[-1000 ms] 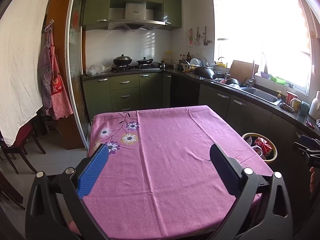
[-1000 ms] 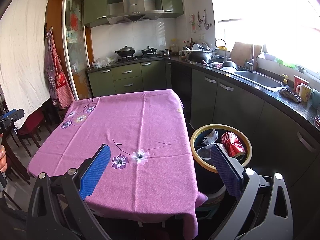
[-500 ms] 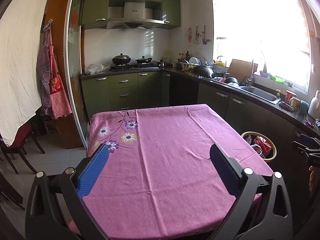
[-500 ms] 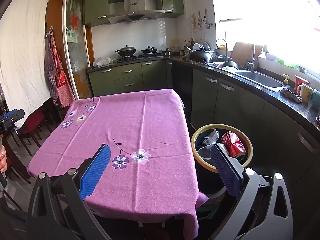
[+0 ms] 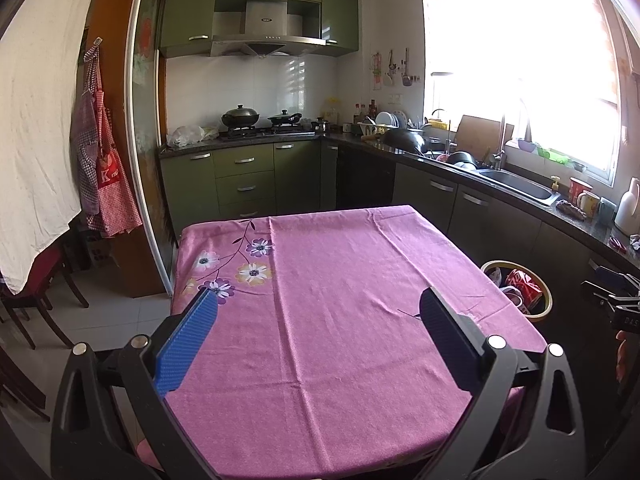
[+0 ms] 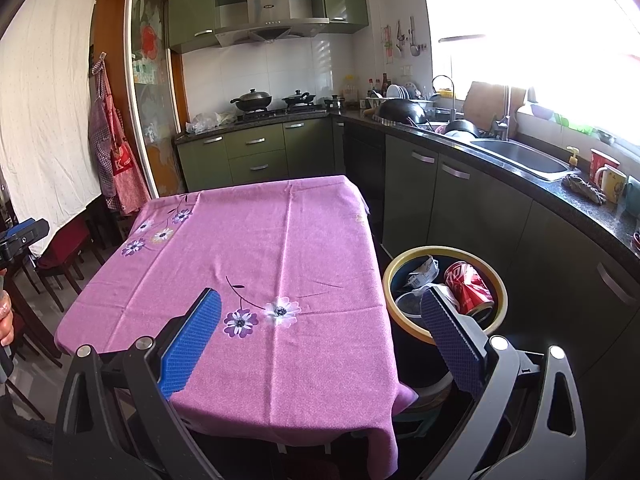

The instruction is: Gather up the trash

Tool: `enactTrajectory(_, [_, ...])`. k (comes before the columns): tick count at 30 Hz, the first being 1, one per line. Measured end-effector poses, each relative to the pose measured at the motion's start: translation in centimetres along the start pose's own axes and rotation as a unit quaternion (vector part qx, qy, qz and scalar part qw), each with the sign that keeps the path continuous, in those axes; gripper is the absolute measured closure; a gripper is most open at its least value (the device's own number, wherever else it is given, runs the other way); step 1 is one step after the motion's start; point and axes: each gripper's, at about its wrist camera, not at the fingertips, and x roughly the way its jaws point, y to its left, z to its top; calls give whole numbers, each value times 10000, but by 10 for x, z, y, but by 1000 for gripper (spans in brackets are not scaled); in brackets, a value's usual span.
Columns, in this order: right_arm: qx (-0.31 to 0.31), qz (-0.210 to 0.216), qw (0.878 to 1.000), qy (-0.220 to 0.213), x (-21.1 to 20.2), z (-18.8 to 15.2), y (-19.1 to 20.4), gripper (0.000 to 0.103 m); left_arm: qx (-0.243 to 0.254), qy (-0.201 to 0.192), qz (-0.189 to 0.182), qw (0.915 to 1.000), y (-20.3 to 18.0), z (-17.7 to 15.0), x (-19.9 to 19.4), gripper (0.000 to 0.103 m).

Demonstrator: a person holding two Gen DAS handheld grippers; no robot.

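A round trash bin (image 6: pixel 503 288) with a yellow rim stands on the floor to the right of the table; it holds a crushed red can (image 6: pixel 468 288), crumpled paper (image 6: pixel 422 274) and other litter. The bin also shows in the left wrist view (image 5: pixel 548 300). My left gripper (image 5: pixel 318 316) is open and empty over the near part of the pink tablecloth (image 5: pixel 340 320). My right gripper (image 6: pixel 320 316) is open and empty above the table's near right corner, its right finger in front of the bin. The tablecloth (image 6: pixel 260 260) bears no loose items.
Dark green cabinets (image 6: pixel 460 200) and a black counter with sink (image 6: pixel 528 156), mugs (image 6: pixel 608 176) and dishes run along the right. A stove with pans (image 5: pixel 260 120) is at the back. Chairs (image 5: pixel 36 292) stand at the left. The other gripper shows at each view's edge (image 5: pixel 616 300).
Both views have shifted only slightly; the left wrist view has drifted a little. Both grippers stay open and empty.
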Motion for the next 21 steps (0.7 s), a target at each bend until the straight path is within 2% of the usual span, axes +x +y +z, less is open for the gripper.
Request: enactTrajectory(21, [2,4,10000,11,1,-1,-1,5,22,73,-82,9999,-2,0,3,7])
